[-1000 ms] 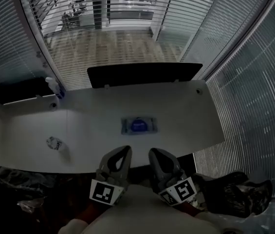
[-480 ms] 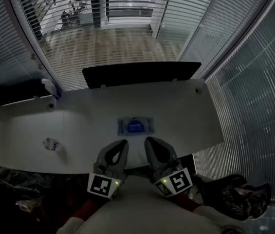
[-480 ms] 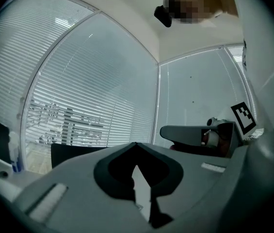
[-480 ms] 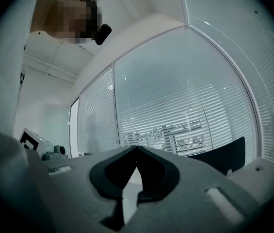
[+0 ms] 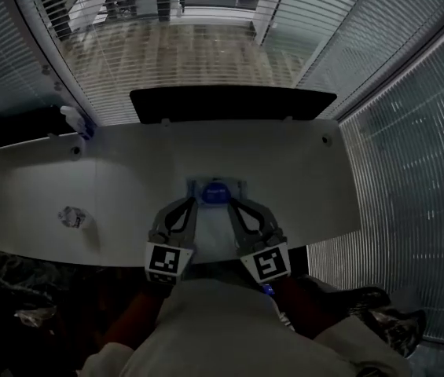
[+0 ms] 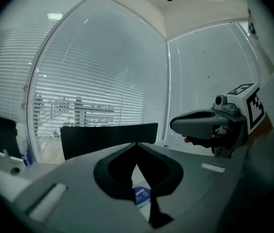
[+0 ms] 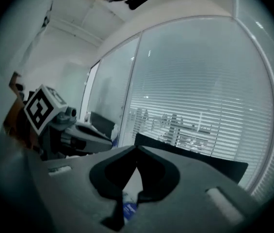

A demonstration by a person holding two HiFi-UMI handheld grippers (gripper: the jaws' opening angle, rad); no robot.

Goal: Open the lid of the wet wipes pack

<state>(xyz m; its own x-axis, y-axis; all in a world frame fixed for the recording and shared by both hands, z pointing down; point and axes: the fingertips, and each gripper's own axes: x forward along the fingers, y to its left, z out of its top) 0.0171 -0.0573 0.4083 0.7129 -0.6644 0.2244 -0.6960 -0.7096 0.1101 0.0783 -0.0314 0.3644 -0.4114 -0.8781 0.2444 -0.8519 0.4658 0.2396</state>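
1. The wipes pack (image 5: 217,195) lies flat in the middle of the tabletop (image 5: 111,195), its blue lid (image 5: 216,192) facing up.
2. It looks light, soft and slippery; the stiff lid's edge is probably the best place to catch.
3. The left claw (image 5: 191,203) and right claw (image 5: 233,203), both pressed together and empty, hover by the pack's near corners; contact unclear.

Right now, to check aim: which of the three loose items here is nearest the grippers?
The blue-labelled wet wipes pack, mid-table just ahead of the left gripper and right gripper; the crumpled scrap lies far left, the bottle back-left.
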